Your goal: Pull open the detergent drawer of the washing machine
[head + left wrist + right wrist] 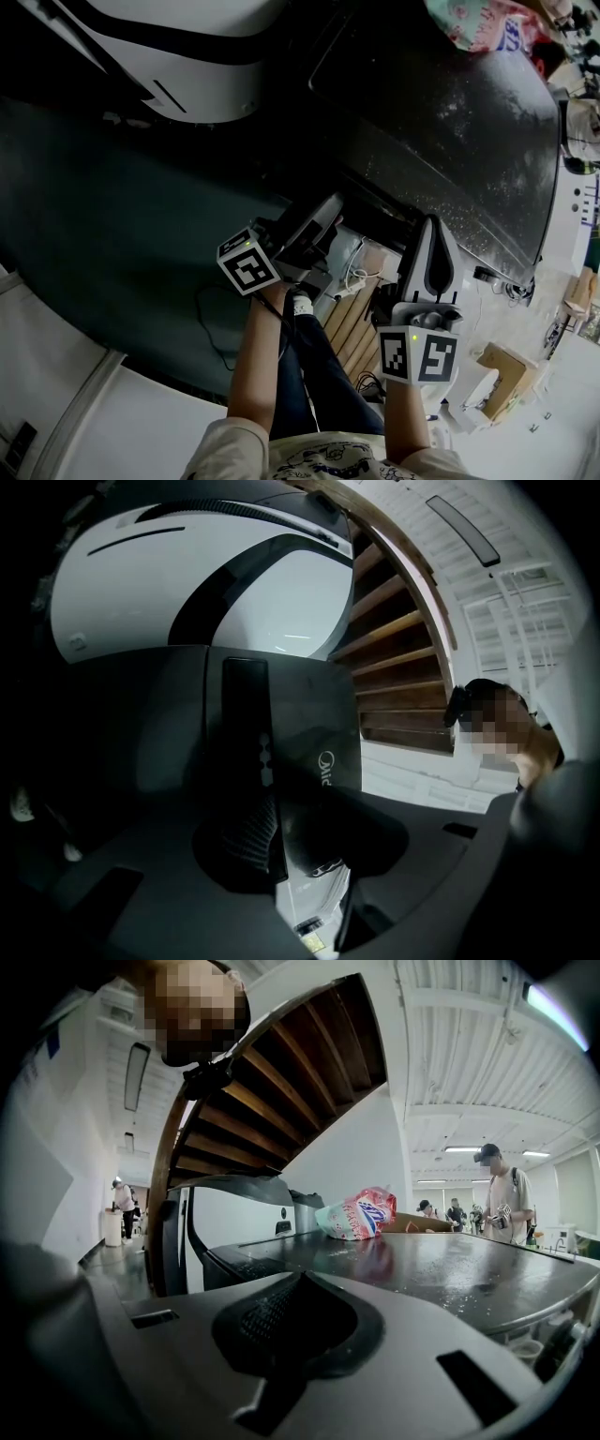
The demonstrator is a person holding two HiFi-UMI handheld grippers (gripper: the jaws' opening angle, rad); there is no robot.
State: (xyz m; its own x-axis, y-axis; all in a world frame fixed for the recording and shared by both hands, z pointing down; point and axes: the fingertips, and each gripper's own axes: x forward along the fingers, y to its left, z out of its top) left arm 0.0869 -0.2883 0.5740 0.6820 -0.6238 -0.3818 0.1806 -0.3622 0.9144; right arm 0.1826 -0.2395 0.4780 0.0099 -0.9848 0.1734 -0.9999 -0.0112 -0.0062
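Dark matte flooring (112, 234) fills most of the head view. Above it stands the washer (450, 122). Its top is a glossy black slab with a rounded corner, flecked with pale specks. A second machine (178, 56), a rounded white shell crossed by a curved black band, sits at the upper left of that view. A staircase (272, 1091) of brown timber treads curves overhead in both gripper views. A crinkled plastic bag (359, 1213), pink, white and blue, lies on the far end of the washer top.

The drawer (300, 724) is a flat, dark, glossy panel on the washer front, with pale lettering near one edge. A long recess (244, 705) with rounded ends runs beside the lettering. The panel lies directly ahead of the left gripper (279, 822), at its jaw tips.

The left gripper's jaws are slightly spread. A thin slit of light shows between the ribbed pad (239, 832) and the smooth one opposite, and nothing is seen pinched.

The right gripper (300, 1283) has its jaws pressed together and empty. It points along the washer top, apart from the drawer.

Each gripper carries a cube (248, 267) with black-and-white square markers.
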